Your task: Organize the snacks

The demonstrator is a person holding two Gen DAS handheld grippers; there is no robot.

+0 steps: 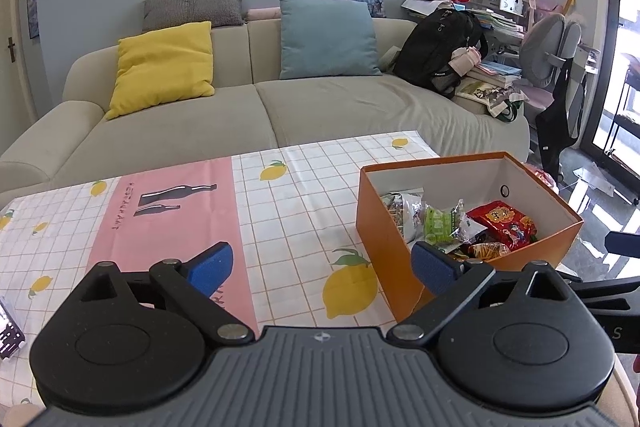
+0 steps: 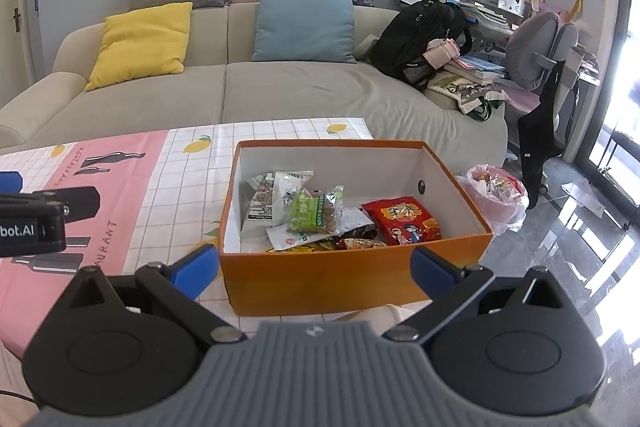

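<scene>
Both claws, left (image 1: 322, 265) and right (image 2: 314, 265), are held wide open, empty, near the snack-filled orange box (image 2: 320, 279) on the bench (image 1: 280, 203).

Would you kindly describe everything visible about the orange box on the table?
The orange rectangular cardboard box stands upright and lidless on the lemon-print tablecloth near the table's right edge. Its inside is white, with a small round hole in the right wall. Snack packets lie inside, including a red packet and a green packet. Neither gripper touches it.
</scene>
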